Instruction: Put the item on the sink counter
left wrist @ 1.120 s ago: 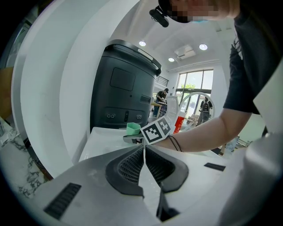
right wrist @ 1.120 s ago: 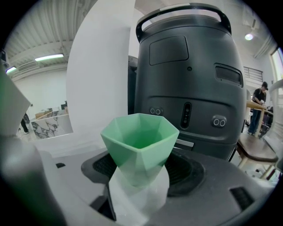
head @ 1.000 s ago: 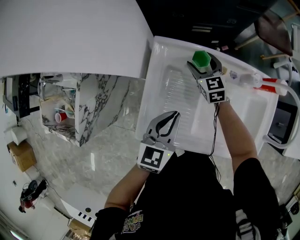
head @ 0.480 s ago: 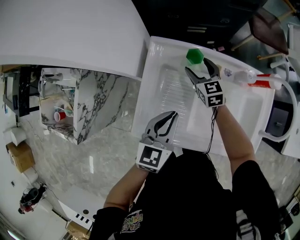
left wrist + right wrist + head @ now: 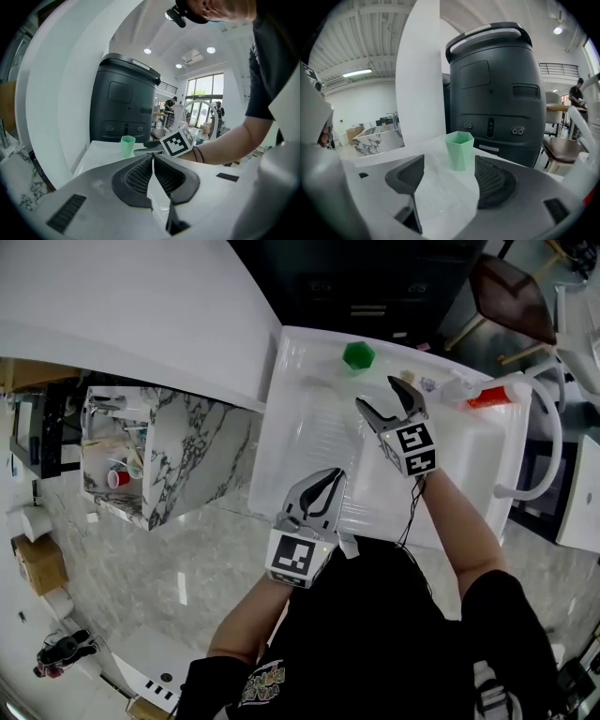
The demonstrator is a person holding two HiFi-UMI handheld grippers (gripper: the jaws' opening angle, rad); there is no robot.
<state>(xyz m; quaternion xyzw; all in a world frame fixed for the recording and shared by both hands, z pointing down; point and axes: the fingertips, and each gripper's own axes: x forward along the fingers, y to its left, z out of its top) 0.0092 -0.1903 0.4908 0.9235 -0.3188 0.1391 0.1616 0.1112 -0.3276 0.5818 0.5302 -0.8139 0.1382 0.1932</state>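
Observation:
A green faceted cup (image 5: 358, 355) stands upright on the white sink counter (image 5: 309, 362) near its far edge. It shows as a pale green cup (image 5: 459, 150) just beyond the right jaws, apart from them, and as a small cup (image 5: 127, 146) far off in the left gripper view. My right gripper (image 5: 385, 398) is open and empty, drawn back from the cup over the ribbed drainboard. Nearer me, my left gripper (image 5: 333, 480) hangs over the counter's near edge, shut with nothing in it.
A white and red tube (image 5: 492, 394) and small bits lie at the counter's far right. A curved white faucet (image 5: 539, 451) rises at the right. A big dark grey bin (image 5: 497, 89) stands behind the counter. A white curved wall (image 5: 131, 306) and marble block (image 5: 187, 456) flank the left.
The right gripper has let go of the green cup, opened and drawn back toward me. The cup stays standing on the counter. The left gripper has hardly moved.

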